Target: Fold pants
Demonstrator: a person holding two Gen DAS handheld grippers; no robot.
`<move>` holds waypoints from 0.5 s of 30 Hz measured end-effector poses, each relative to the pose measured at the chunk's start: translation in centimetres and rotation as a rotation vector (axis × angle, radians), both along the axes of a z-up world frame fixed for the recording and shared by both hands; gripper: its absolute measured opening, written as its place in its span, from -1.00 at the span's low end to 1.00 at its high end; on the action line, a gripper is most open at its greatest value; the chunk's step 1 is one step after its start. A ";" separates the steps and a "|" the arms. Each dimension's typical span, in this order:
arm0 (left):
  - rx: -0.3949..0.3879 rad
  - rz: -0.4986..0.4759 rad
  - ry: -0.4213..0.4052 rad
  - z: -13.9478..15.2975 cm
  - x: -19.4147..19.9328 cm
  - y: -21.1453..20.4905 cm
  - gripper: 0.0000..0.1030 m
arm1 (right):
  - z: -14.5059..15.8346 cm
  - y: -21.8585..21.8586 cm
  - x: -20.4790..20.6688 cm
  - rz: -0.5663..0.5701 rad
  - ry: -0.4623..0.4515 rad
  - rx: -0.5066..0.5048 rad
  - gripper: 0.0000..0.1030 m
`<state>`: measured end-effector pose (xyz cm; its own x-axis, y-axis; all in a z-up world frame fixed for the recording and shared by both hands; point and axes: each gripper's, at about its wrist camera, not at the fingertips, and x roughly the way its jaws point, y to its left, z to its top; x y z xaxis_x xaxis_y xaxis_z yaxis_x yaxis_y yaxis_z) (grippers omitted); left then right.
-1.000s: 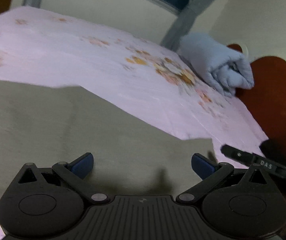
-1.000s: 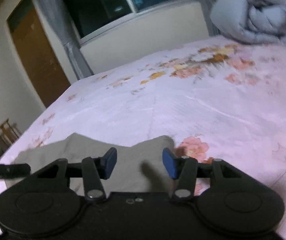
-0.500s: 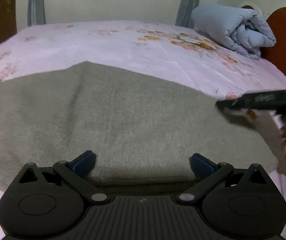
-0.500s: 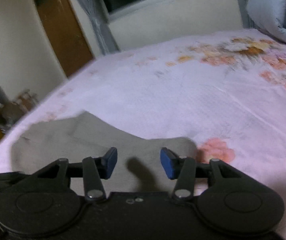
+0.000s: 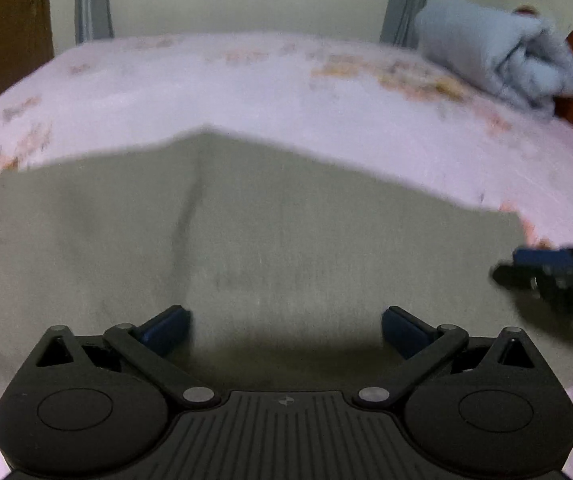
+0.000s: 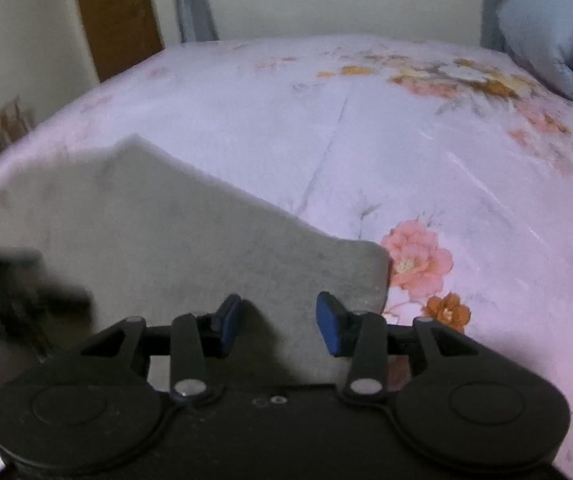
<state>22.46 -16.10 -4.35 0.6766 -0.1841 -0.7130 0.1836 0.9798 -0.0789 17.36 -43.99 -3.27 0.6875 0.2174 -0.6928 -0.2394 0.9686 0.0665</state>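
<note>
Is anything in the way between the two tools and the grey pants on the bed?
Nothing visible. The pants lie flat right under the left tool and the right tool, whose jaws are opening with only cloth below them.

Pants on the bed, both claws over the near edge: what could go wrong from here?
1. The right claw is opening with only a shallow bite of the grey pants between its pads, so it may catch one layer or slip off.
2. The left claw stands wide open above the cloth and grips nothing; an uneven lift could skew the fold.
3. The pants lie near the edge of the pink bedsheet and could slide off when pulled.
</note>
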 end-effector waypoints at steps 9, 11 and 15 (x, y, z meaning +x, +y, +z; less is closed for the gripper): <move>0.064 0.007 0.057 -0.6 6.4 -0.2 1.00 | -0.2 3.7 -3.7 0.057 -0.028 -0.079 0.02; 0.069 0.003 0.005 0.8 5.6 0.4 1.00 | 1.5 2.9 -4.7 0.022 -0.095 -0.015 0.19; 0.098 -0.007 -0.040 2.4 3.7 3.4 1.00 | 3.6 0.7 -7.0 -0.080 -0.227 0.041 0.88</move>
